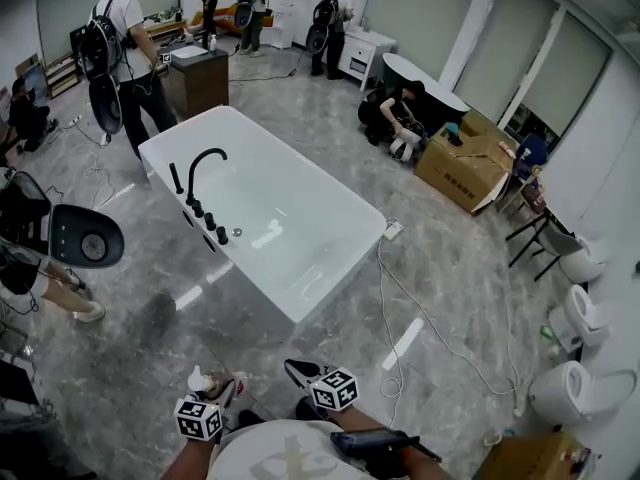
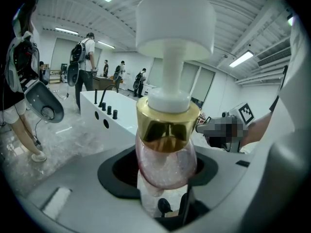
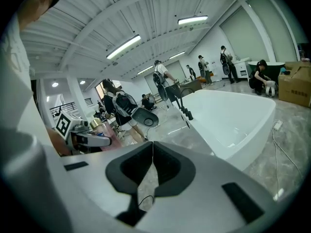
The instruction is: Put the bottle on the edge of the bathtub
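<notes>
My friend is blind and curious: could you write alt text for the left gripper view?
A pink glittery pump bottle with a gold collar and white cap stands clamped in the left gripper, filling the frame. Behind it sits a white bathtub, with people standing beyond.

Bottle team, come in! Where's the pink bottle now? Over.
Left tool shut on bottle. Right tool shut, empty. Bathtub ahead, bottle not on it yet. Cable on floor by its corner.

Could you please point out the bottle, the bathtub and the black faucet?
bottle [image 2: 167, 126], left gripper view, gold collar.
bathtub [image 1: 322, 218], head view, bare inner basin.
black faucet [image 1: 192, 176], head view, curved neck.
</notes>
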